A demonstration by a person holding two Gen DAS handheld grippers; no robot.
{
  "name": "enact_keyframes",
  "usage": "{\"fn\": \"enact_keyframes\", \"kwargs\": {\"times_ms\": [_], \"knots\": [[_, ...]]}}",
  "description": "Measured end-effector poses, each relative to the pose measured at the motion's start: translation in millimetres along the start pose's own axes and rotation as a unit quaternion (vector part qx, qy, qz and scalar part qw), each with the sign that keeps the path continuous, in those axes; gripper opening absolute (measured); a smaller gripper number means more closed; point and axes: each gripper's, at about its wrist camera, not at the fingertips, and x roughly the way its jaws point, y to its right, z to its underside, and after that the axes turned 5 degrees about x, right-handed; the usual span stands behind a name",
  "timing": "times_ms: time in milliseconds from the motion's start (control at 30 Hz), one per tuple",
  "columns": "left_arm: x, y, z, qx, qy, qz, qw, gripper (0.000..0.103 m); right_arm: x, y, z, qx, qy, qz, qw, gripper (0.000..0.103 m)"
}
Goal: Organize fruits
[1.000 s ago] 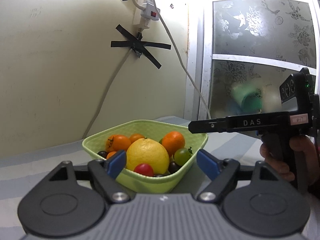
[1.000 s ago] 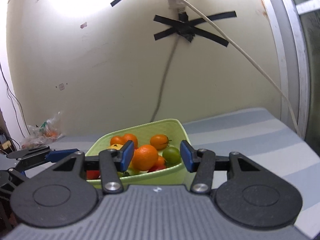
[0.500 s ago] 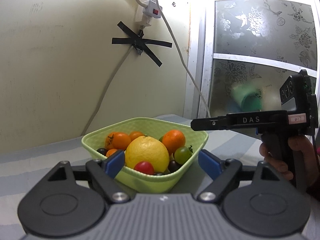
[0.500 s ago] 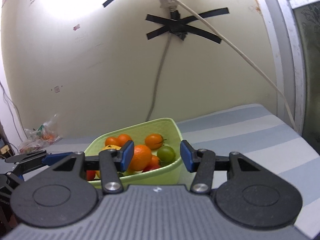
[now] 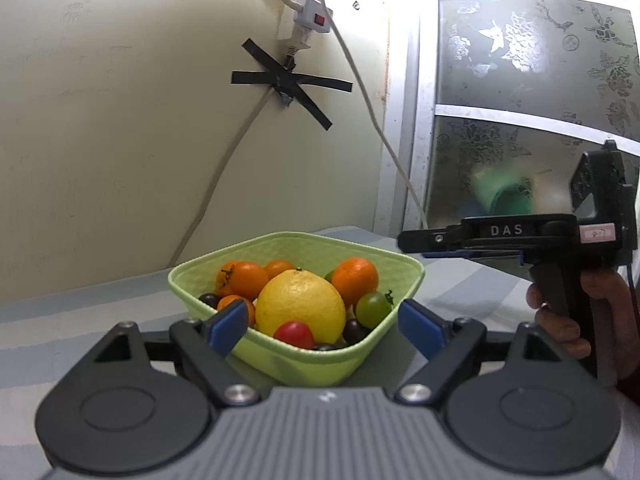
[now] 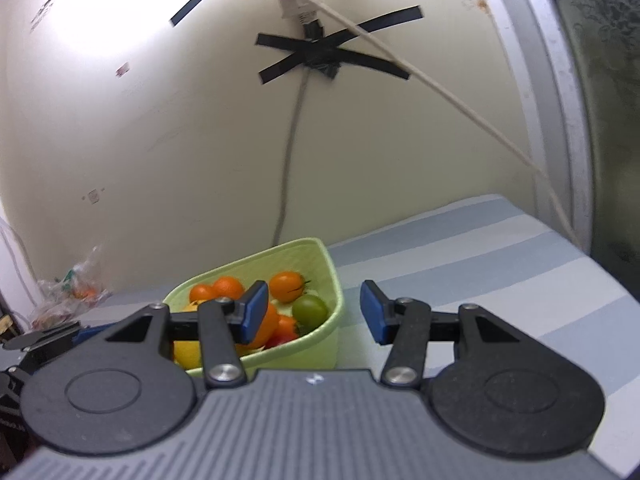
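Note:
A light green basket (image 5: 404, 270) holds a big yellow citrus (image 5: 300, 306), several oranges (image 5: 355, 276), a green tomato (image 5: 372, 309), a red tomato (image 5: 294, 334) and dark small fruits. My left gripper (image 5: 324, 326) is open and empty, just in front of the basket. The basket also shows in the right wrist view (image 6: 334, 280), low and left of centre. My right gripper (image 6: 314, 316) is open and empty, over the basket's right rim. The right gripper also shows in the left wrist view (image 5: 416, 240), to the right of the basket.
The basket sits on a blue and white striped cloth (image 6: 480, 256). A cream wall with taped cables (image 5: 288, 88) stands close behind. A frosted glass door (image 5: 520, 120) is at the right. A plastic bag with fruit (image 6: 72, 292) lies at the far left.
The right gripper has shifted right and nearer, so the basket sits further left in its view. The left gripper has tilted slightly; the basket and fruits have not moved.

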Motion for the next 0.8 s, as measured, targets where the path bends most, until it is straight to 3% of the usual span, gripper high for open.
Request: {"fn": "enact_keyframes", "kwargs": {"times_ms": [100,233,467,800], "knots": [[-1,2,-2,-0.012,-0.012,-0.034,0.9993,0.085,-4,3,1,0.014,0.007,0.024,1.000,0.054],[-21,6,7,-0.071,-0.036,-0.018,0.9967,0.085,-23,11,17,0.092,-0.023,0.019,0.995,0.054],[-70,20,31,-0.075,-0.053,-0.056,0.9942,0.088,-69,-7,53,0.129,-0.030,0.003,0.991,0.054],[-86,31,38,-0.056,-0.053,-0.105,0.9914,0.089,-72,-57,76,0.081,-0.052,0.006,0.995,0.054]]}}
